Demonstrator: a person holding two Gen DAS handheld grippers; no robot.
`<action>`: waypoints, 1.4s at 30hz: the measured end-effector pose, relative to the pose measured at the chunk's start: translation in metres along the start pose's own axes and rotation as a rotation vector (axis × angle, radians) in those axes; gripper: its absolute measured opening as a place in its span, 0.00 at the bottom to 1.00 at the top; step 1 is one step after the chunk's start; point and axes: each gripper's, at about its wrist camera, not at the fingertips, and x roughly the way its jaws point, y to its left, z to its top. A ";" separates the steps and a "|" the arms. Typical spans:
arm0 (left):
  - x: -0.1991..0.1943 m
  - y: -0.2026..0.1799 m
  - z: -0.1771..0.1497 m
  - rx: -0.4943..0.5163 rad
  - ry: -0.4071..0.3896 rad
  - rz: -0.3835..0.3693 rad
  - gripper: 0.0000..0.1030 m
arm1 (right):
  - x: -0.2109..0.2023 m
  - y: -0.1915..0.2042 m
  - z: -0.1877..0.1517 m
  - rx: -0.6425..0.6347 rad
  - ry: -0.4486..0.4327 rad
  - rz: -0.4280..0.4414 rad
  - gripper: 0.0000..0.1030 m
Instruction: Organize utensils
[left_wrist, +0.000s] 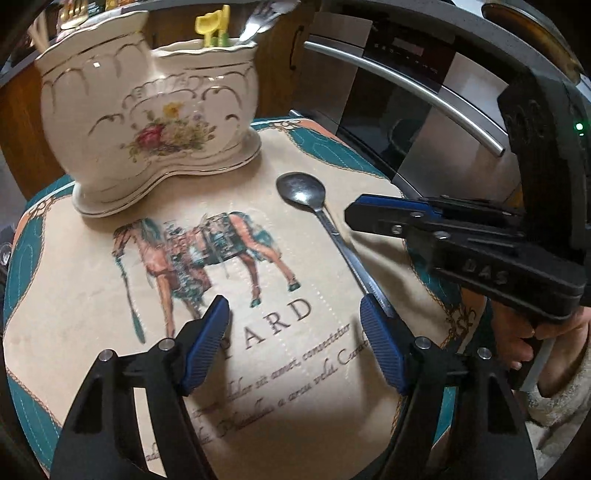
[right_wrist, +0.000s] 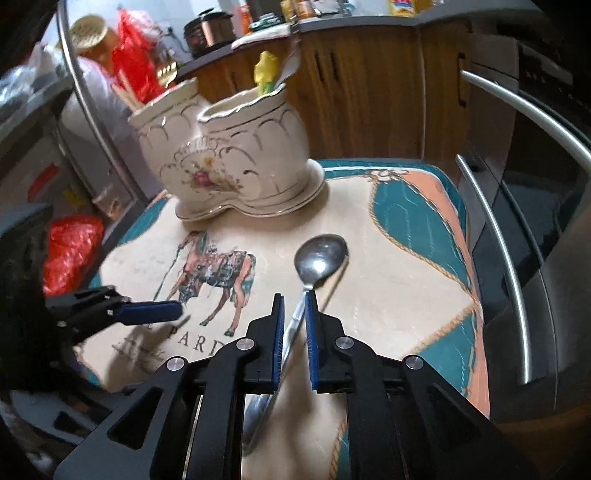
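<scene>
A metal spoon (left_wrist: 303, 190) lies on the horse-print cloth (left_wrist: 110, 295), bowl toward the holder. A cream ceramic two-compartment utensil holder (left_wrist: 147, 122) with a flower print stands at the cloth's back; it also shows in the right wrist view (right_wrist: 236, 162). It holds a yellow utensil (left_wrist: 212, 24), a fork (left_wrist: 258, 18) and chopsticks (right_wrist: 125, 94). My left gripper (left_wrist: 295, 314) is open and empty, low over the cloth, its right finger by the spoon's handle. My right gripper (right_wrist: 295, 299) has its fingers narrowly around the spoon's (right_wrist: 320, 256) handle; it also shows in the left wrist view (left_wrist: 351, 212).
The cloth (right_wrist: 406, 295) covers a small raised surface. A steel appliance with long bar handles (right_wrist: 509, 258) stands close on the right. Wooden cabinets (right_wrist: 369, 92) and a cluttered counter are behind. Red bags (right_wrist: 70, 247) lie at the left.
</scene>
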 end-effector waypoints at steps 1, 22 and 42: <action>-0.002 0.001 -0.001 -0.001 -0.003 -0.001 0.70 | 0.004 0.002 0.001 -0.005 0.009 -0.002 0.12; -0.045 0.013 -0.020 -0.007 -0.051 -0.068 0.70 | 0.046 0.021 0.013 -0.026 0.048 -0.202 0.06; 0.021 -0.045 0.020 0.138 0.040 -0.065 0.50 | -0.026 -0.039 0.008 0.161 -0.103 -0.067 0.06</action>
